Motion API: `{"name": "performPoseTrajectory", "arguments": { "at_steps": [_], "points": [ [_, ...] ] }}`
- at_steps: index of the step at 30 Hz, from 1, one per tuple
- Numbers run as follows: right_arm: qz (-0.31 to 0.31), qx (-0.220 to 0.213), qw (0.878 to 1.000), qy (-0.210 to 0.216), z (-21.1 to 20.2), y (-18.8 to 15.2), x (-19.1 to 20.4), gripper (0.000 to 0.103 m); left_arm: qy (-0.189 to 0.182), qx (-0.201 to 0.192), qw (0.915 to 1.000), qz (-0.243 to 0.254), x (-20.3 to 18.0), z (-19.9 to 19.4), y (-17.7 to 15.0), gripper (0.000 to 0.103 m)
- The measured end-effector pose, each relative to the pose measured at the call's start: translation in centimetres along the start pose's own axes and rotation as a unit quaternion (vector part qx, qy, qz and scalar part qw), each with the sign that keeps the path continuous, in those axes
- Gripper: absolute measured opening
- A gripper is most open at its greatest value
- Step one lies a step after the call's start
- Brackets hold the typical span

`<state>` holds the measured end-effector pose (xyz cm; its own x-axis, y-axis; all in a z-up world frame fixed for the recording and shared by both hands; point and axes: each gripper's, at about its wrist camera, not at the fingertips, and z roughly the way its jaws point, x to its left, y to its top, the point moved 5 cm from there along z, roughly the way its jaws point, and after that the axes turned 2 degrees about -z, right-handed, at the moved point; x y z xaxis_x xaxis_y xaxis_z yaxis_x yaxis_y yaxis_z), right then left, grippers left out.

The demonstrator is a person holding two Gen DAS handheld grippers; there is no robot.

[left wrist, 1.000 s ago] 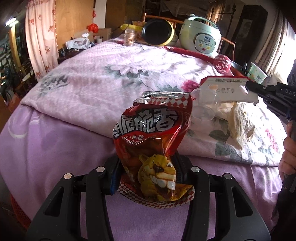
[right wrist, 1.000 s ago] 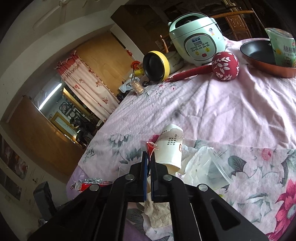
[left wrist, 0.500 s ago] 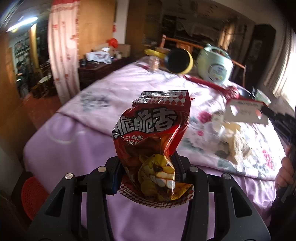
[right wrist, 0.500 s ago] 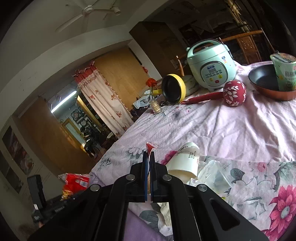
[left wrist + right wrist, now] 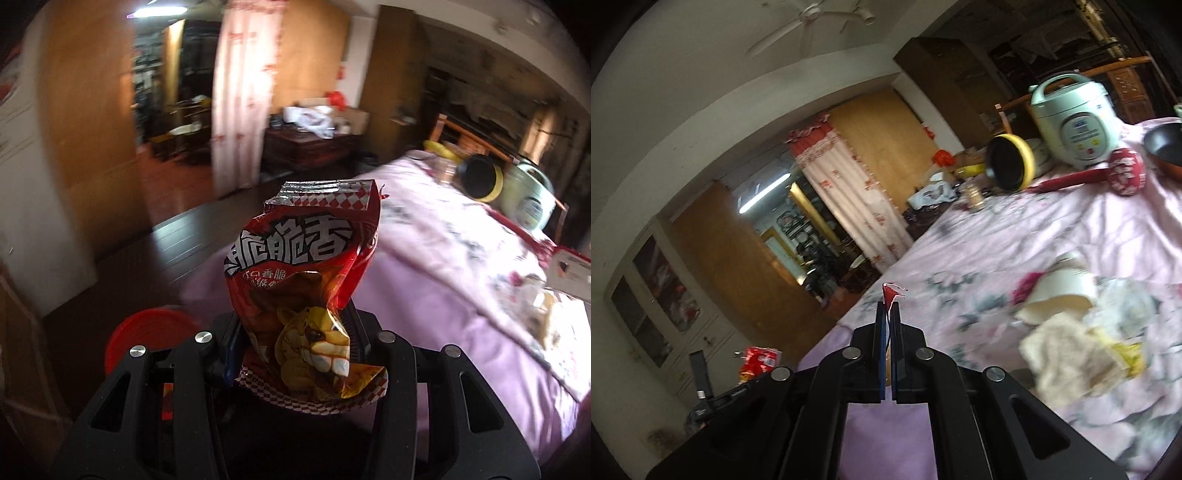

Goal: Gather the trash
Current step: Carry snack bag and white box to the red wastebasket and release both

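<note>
Two pieces of trash are in my tongs at once, so the step in hand, as I judge it, is the carry to the bin.

From the left wrist view, my left tongs (image 5: 299,334) are clamped on the lower half of a red snack bag (image 5: 308,295), which stands upright between the fingers with its torn silver top open. The bag is off the table (image 5: 461,266) and out over dark floor. Low on the left, partly hidden behind the tong frame, sits a red round bin (image 5: 147,332); I take that as the target, though I cannot see into it. To do this well I would keep the squeeze steady, since crinkled foil slips easily, and keep the torn mouth up so any crumbs stay inside until the bag is over the opening. I would bring it squarely above the rim before letting go, because a light bag drifts.

From the right wrist view, my right tongs (image 5: 886,314) are pressed together on a thin red scrap (image 5: 892,291), only its tip peeking past the fingertips. That grip is narrow, so I would avoid any quick swing. More trash waits on the floral tablecloth: a tipped paper cup (image 5: 1062,291) and a crumpled tissue (image 5: 1063,354) just beside it, with clear plastic wrap (image 5: 1123,306) touching both. A rice cooker (image 5: 1075,118) and a yellow pan (image 5: 1010,160) stand further back, well apart from that pile, and are not mine to move.
</note>
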<state>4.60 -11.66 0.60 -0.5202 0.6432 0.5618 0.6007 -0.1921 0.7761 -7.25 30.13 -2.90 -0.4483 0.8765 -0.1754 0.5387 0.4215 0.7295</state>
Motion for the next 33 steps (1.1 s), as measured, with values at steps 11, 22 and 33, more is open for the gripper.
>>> {"name": "performPoseTrajectory", "arguments": {
  "at_steps": [11, 22, 33],
  "points": [
    [-0.072, 0.104, 0.988, 0.087, 9.1, -5.7, 13.7, 0.002, 0.051, 0.040, 0.9938, -0.090, 12.9, 3.1, -3.9, 0.047],
    [-0.121, 0.235, 0.956, 0.125, 18.5, -14.3, 23.8, 0.002, 0.111, 0.066, 0.9807, -0.147, 20.7, 3.9, -6.7, 0.084],
    [-0.179, 0.319, 0.926, 0.092, 29.7, -22.7, 31.0, 0.008, 0.214, 0.027, 0.9613, -0.171, 26.6, 1.0, -6.1, 0.089]
  ]
}}
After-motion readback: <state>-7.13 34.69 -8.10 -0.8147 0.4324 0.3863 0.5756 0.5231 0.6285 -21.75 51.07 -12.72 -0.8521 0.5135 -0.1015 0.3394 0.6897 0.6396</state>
